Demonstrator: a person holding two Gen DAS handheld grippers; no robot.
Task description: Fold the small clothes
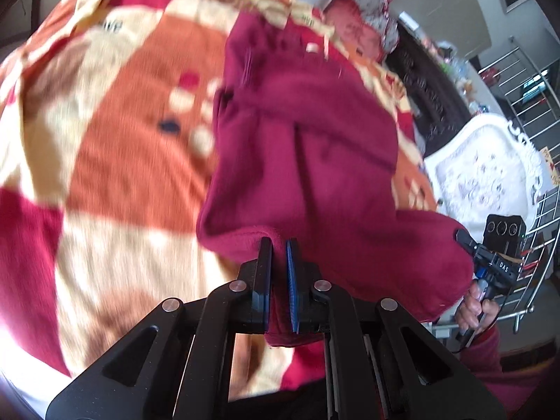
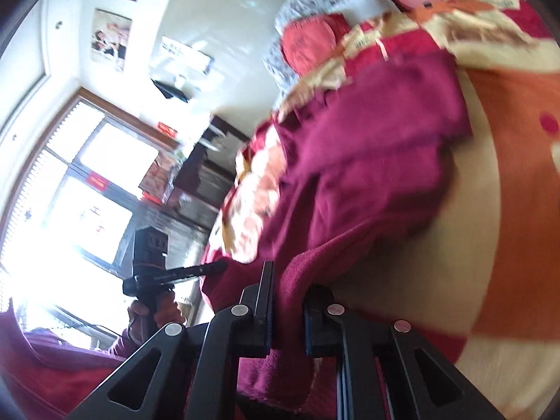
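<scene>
A maroon fleece garment (image 1: 308,147) lies across the patterned bed blanket (image 1: 122,161), its near edge lifted off the bed. My left gripper (image 1: 279,245) is shut on that near hem, and cloth fills the gap between the blue pads. My right gripper (image 1: 462,236) pinches the hem's other end at the right, with a hand (image 1: 472,301) on its handle. In the right wrist view the right gripper (image 2: 287,280) is shut on a fold of the garment (image 2: 367,161), which drapes over its right finger. The left gripper (image 2: 222,265) bites the cloth edge at the left.
The orange, cream and red blanket (image 2: 507,175) covers the bed. Red pillows (image 2: 308,42) lie at its head. A white ornate chair (image 1: 483,175), a dark cabinet (image 1: 427,94) and a metal rack (image 1: 525,70) stand beside the bed. A bright window (image 2: 87,182) glares.
</scene>
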